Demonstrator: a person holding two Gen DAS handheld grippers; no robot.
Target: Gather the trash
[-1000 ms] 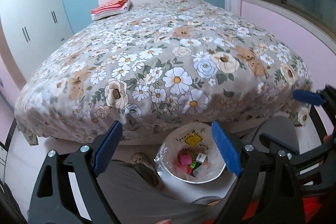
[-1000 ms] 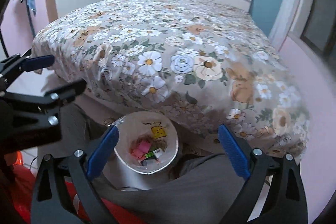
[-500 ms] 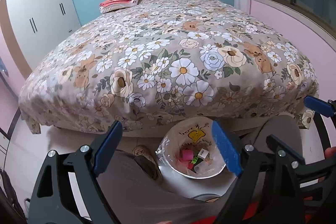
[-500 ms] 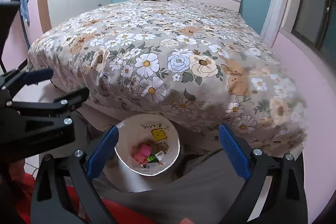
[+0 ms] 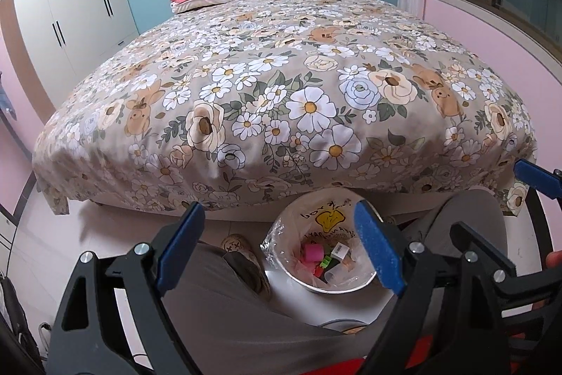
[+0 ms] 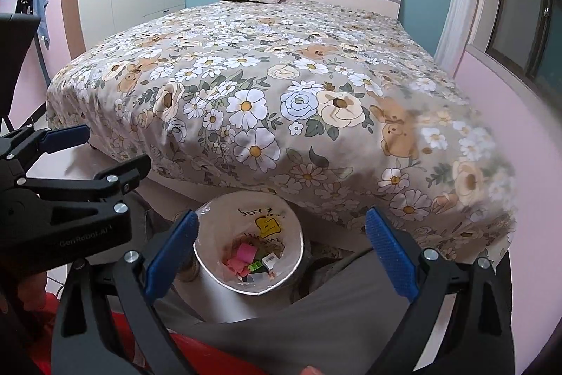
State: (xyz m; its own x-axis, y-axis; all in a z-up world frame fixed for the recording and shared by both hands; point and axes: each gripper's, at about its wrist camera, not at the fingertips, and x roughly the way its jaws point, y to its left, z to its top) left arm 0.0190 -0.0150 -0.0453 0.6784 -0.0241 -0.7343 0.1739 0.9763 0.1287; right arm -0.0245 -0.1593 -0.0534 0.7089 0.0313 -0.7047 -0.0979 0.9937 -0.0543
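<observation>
Bed (image 5: 281, 86) is seen bare of trash. Lined bin (image 6: 210, 255) stands on the floor at its foot, trash (image 6: 246, 253) inside. Left gripper (image 5: 279, 246) and right gripper (image 6: 281, 250) are held spread, empty. Risk: liner snagged, bin tipped.

The black left gripper with blue padded fingers (image 5: 279, 246) is held level beside its twin, jaws spread wide with nothing between them. The black right gripper with blue ridged pads (image 6: 281, 255) sits just to its right, likewise gaping and empty. Each tool shows at the edge of the other's view. The person's grey-trousered legs (image 5: 246, 315) stretch out beneath both grippers.
</observation>
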